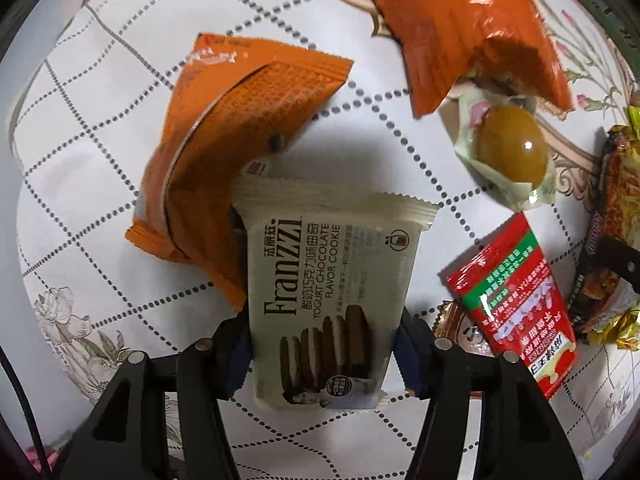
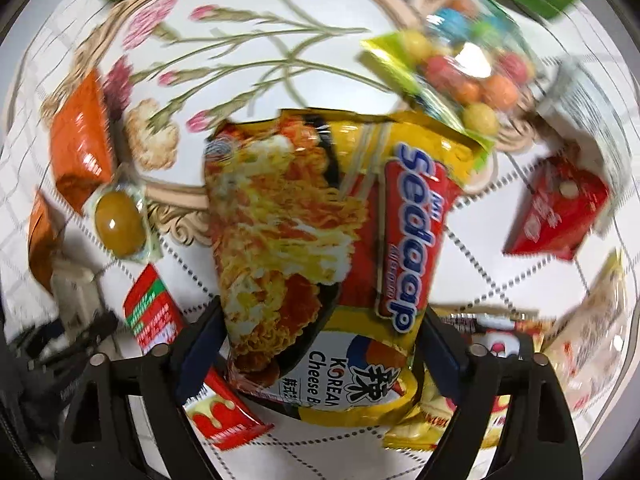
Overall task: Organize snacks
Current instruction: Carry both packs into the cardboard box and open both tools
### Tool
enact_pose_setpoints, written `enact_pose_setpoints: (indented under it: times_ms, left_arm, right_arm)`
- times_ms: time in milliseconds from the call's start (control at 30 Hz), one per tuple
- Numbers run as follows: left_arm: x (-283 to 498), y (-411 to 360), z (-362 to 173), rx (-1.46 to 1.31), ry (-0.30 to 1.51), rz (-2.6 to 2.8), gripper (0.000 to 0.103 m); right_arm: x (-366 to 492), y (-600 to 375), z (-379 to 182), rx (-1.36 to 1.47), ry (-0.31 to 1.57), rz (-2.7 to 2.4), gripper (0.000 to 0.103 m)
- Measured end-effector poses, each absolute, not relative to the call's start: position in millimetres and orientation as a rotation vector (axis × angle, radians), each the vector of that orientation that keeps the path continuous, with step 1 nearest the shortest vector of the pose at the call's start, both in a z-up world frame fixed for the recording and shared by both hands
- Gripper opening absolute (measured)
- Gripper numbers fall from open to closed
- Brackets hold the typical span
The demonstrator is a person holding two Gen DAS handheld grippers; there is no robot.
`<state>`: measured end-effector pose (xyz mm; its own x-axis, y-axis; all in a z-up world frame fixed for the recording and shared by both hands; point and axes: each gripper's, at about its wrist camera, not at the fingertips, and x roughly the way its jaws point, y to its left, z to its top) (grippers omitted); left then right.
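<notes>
My left gripper (image 1: 324, 344) is shut on a cream Franzzi yogurt chocolate cookie pack (image 1: 328, 288), held above the tablecloth, its far end over an orange packet (image 1: 224, 152). My right gripper (image 2: 320, 344) is shut on a yellow Mi Sedaap Korean cheese noodle pack (image 2: 316, 248), lifted over the table. The noodle pack also shows at the right edge of the left wrist view (image 1: 616, 216). The right wrist view is motion-blurred.
Around lie a second orange packet (image 1: 468, 28), a wrapped brown egg (image 1: 512, 148), a red and green sachet (image 1: 516, 300), a bag of coloured candy balls (image 2: 464, 68), a red packet (image 2: 556, 208) and more snacks at the lower right (image 2: 500, 360). The floral tablecloth (image 1: 80, 200) covers the table.
</notes>
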<state>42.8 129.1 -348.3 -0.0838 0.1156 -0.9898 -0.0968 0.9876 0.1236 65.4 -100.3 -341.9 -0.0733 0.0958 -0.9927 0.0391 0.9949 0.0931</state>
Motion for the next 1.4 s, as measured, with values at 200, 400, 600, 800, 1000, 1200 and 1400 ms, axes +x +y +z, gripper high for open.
enact_pose_setpoints:
  times_ms: [200, 400, 600, 800, 1000, 1200, 1400]
  left_arm:
    - [18.0, 141.0, -306.1, 0.019, 1.619, 0.163, 0.057]
    - [11.7, 136.5, -245.1, -0.008, 1.564, 0.075, 0.057]
    - [15.9, 127.1, -160.7, -0.030, 1.437, -0.049, 0.057]
    - [67.7, 58.5, -100.5, -0.035, 1.337, -0.146, 0.057]
    - [167.4, 2.1, -79.0, -0.036, 1.269, -0.193, 0.057]
    - [268.7, -32.7, -80.6, -0.043, 1.276, -0.201, 0.057]
    - [365.7, -41.8, -124.8, -0.048, 1.367, -0.175, 0.057]
  right_arm:
    - [60.9, -101.1, -329.8, 0.133, 1.591, 0.007, 0.088]
    - [52.7, -110.1, -293.7, 0.205, 1.514, 0.012, 0.088]
    - [44.9, -117.1, -239.8, 0.252, 1.411, 0.048, 0.088]
    - [47.7, -124.9, -185.5, 0.308, 1.329, 0.108, 0.088]
    - [86.5, -153.0, -141.4, 0.333, 1.284, 0.177, 0.088]
    - [169.7, -187.1, -111.8, 0.299, 1.254, 0.180, 0.088]
    - [279.8, -218.9, -122.2, 0.276, 1.299, 0.166, 0.088]
